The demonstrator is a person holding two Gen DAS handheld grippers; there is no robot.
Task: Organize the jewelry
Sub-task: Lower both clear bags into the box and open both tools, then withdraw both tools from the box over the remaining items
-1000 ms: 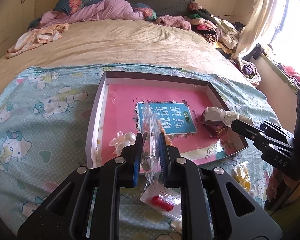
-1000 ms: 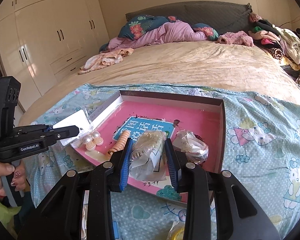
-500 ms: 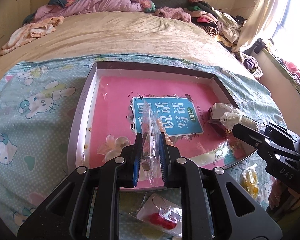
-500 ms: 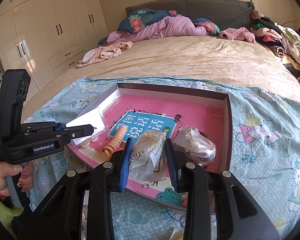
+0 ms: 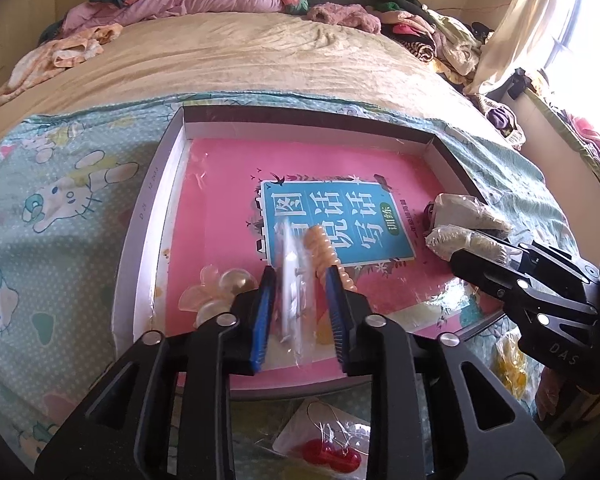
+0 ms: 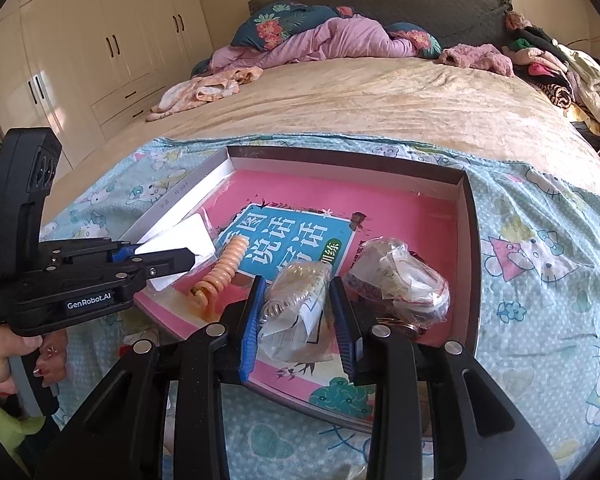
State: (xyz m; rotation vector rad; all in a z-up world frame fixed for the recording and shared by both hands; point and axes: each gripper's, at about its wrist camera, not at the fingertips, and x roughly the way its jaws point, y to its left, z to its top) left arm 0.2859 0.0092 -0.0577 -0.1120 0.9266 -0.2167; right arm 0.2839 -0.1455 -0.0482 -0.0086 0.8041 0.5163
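Left gripper (image 5: 300,296), jaws spread, loosely straddles a clear flat packet (image 5: 293,280) above the pink-lined tray (image 5: 139,232); right gripper (image 6: 300,316) pinches a crinkled bag of gold chain (image 6: 295,304).

Both tools are matte black plastic with angular, cut-out frames. The left gripper (image 5: 300,312) has blue ribbed pads (image 5: 263,320) on the inner faces of its fingers, and round silver screws sit just behind them; its side carries white "GenRobot.AI" lettering. The right gripper (image 6: 297,320) matches, with blue pads (image 6: 249,328) and silver screws, and "DAS" embossed on its flank. The left hand (image 6: 3,364) on the handle is bare-skinned with painted nails, a yellow-green sleeve below it.
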